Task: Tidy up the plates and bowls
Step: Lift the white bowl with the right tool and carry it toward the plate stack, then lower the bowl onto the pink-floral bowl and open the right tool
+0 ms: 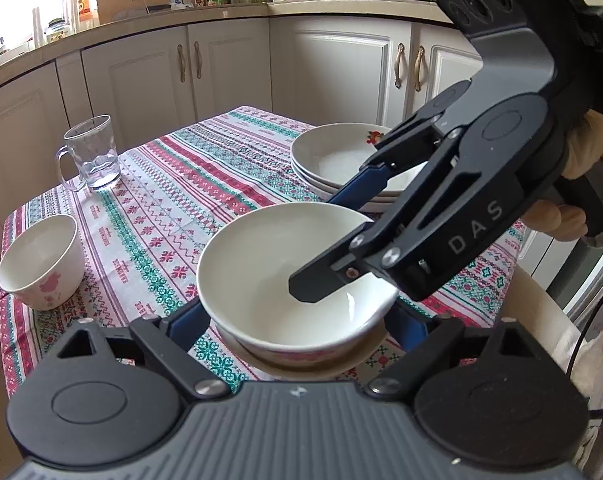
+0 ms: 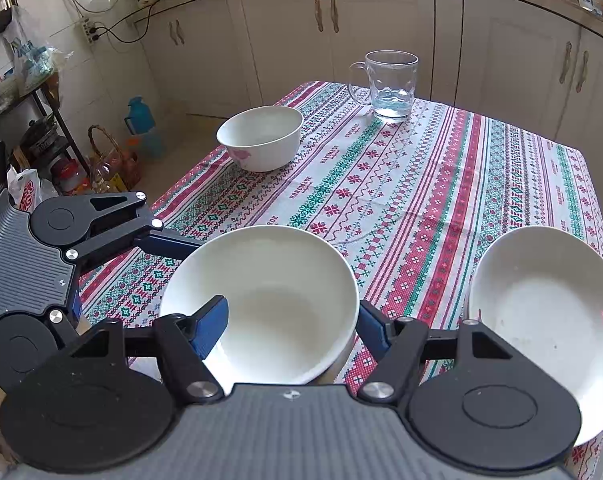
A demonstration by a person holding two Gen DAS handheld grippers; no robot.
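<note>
Left wrist view, white bowl (image 1: 261,264): lower centre of the frame, standing on a tan-rimmed plate (image 1: 301,366) on the patterned tablecloth (image 1: 161,200)
Left gripper (image 1: 297,306): bottom of the frame, its blue fingers spread to either side of the bowl's lower wall; the rim hides the pads, so I cannot tell whether they press
Right gripper (image 1: 317,244): reaching in from the upper right, jaws apart across the bowl's right rim, the black finger down inside, the blue one outside behind it
Plate stack (image 1: 333,160): upper right, just behind the bowl
Small printed bowl (image 1: 41,256): left edge
Glass mug (image 1: 93,156): upper left, upright
Right wrist view, white bowl: lower centre, one blue finger well inside it, the other just beside its outer wall at the right
Plate stack: right edge, near the bowl
Small printed bowl and mug: upper half, well apart from the grippers
</note>
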